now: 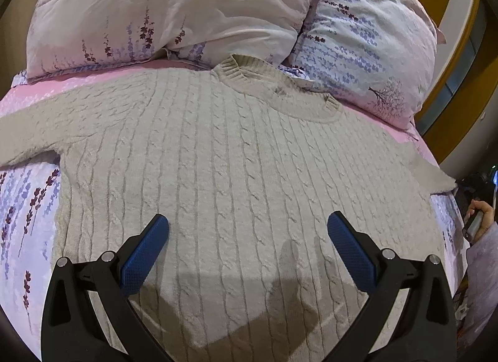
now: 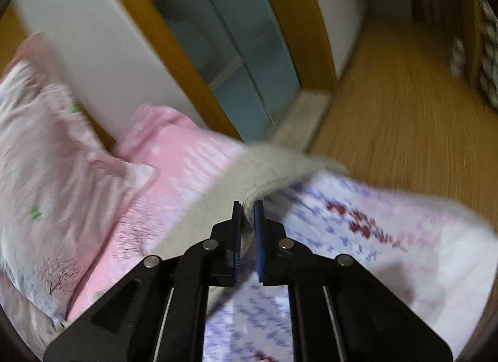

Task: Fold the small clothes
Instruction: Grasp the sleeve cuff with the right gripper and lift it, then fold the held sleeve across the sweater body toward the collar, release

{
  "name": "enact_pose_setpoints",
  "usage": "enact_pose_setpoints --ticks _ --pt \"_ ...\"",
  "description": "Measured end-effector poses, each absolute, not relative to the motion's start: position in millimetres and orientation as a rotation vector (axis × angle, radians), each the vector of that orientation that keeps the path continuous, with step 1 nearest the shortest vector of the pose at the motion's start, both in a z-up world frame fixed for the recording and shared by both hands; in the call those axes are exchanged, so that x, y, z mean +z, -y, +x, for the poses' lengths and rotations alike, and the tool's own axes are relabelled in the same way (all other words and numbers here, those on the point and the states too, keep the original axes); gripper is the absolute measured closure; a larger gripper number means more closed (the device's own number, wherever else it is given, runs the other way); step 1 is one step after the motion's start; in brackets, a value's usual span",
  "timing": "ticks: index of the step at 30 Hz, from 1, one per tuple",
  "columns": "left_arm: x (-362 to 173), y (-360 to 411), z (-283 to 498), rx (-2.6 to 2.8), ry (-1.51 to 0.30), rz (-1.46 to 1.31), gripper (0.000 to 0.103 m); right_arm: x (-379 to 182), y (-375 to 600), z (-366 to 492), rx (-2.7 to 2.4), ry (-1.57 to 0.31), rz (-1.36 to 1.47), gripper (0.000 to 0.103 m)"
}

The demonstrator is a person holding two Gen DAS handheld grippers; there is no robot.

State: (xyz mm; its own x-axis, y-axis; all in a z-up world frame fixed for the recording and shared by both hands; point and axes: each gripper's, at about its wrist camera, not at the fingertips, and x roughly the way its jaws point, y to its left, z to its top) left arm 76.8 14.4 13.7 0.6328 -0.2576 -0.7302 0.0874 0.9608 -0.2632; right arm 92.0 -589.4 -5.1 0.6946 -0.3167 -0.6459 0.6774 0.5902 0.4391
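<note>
A beige cable-knit sweater is spread flat, front up, across a bed covered by a pink and lavender floral sheet. Its collar points toward two pillows stacked at the head of the bed, and the collar edge lies just beside the floral pillow on the right. One sleeve is stretched out to the left edge of the left wrist view; the other sleeve runs off to the right, toward the bed's edge.

The left claw is held above the sweater's lower body with its blue pads set wide apart and nothing between them. The right claw is pressed together on the beige knit of the right sleeve, near the side of the bed; this view is blurred. Beyond it a wooden floor and a wood-framed door with bluish glass are seen. A hand in a pale sleeve is seen at the right rim of the left wrist view.
</note>
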Motion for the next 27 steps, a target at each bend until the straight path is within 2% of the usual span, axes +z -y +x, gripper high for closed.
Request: enact_pose_setpoints --ticks 5,10,14,16,21,24,25,26,27 --pt "14.8 -20.3 73.2 -0.193 -0.847 -0.255 0.001 57.9 511.7 102.5 -0.428 -0.426 0.506 0.096" --pt "21.9 -26.5 66.9 -0.190 -0.799 -0.276 0.001 86.2 402.5 115.0 -0.108 -0.414 0.336 0.096" --pt "27.7 -32.9 63.8 -0.156 -0.784 -0.267 0.001 66.2 312.6 131.1 0.149 -0.536 0.234 0.096" --pt "29.8 -38.5 62.0 -0.174 -0.779 -0.290 0.001 44.0 277.1 140.7 0.240 -0.633 0.199 0.100" --pt "33.9 -51.5 58.1 -0.175 -0.761 -0.321 0.001 -0.2 227.5 131.2 0.319 -0.787 0.135 0.100" --pt "33.9 -56.4 56.2 -0.180 -0.758 -0.331 0.001 -6.5 242.0 134.4 0.312 -0.822 0.236 0.089" --pt "33.3 -57.8 55.9 -0.182 -0.758 -0.335 0.001 -5.1 249.3 133.5 0.309 -0.819 0.277 0.077" --pt "32.6 -58.5 56.3 -0.183 -0.760 -0.338 0.001 -2.3 260.0 128.0 0.299 -0.799 0.325 0.073" --pt "31.7 -59.1 57.2 -0.187 -0.764 -0.344 0.001 2.6 268.2 123.3 0.293 -0.773 0.350 0.073"
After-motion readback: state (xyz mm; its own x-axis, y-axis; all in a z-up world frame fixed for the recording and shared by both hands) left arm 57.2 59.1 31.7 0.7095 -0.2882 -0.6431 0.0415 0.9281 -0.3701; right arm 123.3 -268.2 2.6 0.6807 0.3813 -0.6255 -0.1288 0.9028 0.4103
